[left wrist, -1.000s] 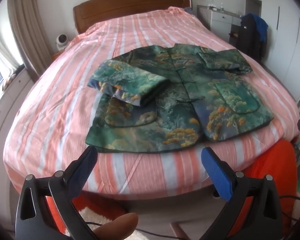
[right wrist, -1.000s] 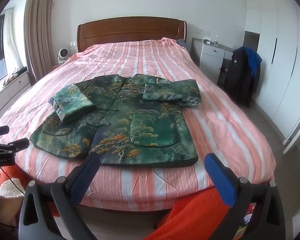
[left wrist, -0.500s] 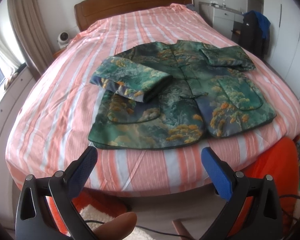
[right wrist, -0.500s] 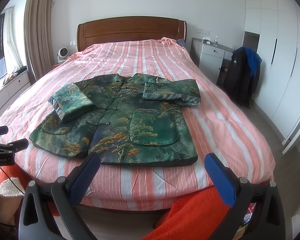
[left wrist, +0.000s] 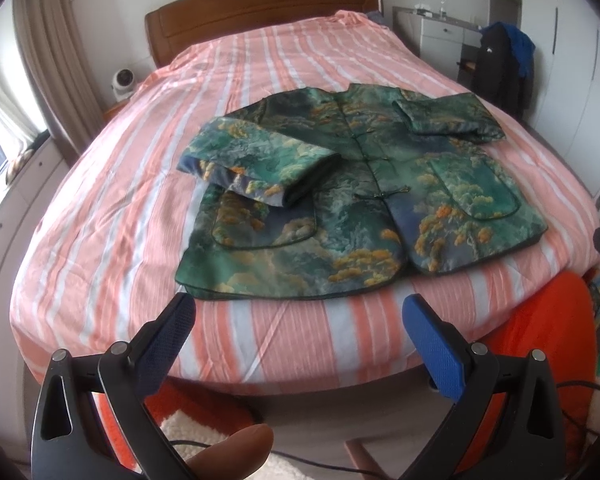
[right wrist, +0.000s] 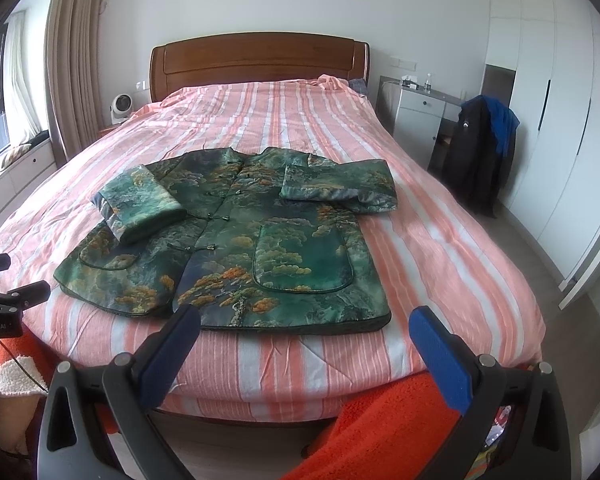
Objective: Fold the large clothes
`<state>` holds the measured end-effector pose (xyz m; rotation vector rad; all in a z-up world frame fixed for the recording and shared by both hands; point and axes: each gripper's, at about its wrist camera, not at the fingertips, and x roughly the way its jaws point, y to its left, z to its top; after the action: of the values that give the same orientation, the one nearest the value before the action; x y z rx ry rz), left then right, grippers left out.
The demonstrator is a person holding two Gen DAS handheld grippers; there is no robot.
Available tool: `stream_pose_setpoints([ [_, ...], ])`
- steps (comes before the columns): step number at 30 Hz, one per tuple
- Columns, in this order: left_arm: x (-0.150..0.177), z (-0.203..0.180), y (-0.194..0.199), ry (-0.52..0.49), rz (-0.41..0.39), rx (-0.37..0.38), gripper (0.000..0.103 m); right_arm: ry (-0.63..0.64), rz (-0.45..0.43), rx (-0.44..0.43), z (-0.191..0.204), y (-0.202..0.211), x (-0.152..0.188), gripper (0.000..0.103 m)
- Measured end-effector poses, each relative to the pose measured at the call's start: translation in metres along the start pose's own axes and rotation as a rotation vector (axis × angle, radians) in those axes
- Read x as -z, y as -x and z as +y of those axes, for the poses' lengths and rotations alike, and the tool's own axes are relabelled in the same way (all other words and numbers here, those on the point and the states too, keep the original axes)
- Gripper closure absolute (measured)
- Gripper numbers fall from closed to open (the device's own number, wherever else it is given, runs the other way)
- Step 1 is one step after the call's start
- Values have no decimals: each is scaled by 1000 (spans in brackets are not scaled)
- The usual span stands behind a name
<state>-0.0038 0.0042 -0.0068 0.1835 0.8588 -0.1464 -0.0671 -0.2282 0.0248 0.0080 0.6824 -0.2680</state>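
A green, tree-patterned satin jacket (right wrist: 236,248) lies mid-frame on a pink-striped bed (right wrist: 440,240), both sleeves already folded inward; the body fold remains. The left gripper (left wrist: 300,344) and right gripper (right wrist: 306,348), lower frame, gape wide and empty. Nothing blocks the near hem.

One jacket (right wrist: 236,248), one bed (right wrist: 440,248), one fan (right wrist: 121,107), two curtains (right wrist: 66,76).
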Motion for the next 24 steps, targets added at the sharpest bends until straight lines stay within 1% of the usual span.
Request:
stream_pose_setpoints([
  [5, -1, -2, 1, -2, -6, 24, 0, 7, -3, 6, 4, 2, 1, 0],
  [12, -1, -9, -1, -17, 3, 26, 0, -2, 21, 19, 0, -3, 7, 0],
  [20, 0, -10, -1, -16, 4, 28, 0, 0, 11, 12, 3, -1, 9, 0],
  [24, 1, -10, -1, -13, 7, 30, 0, -5, -10, 16, 1, 3, 7, 0],
])
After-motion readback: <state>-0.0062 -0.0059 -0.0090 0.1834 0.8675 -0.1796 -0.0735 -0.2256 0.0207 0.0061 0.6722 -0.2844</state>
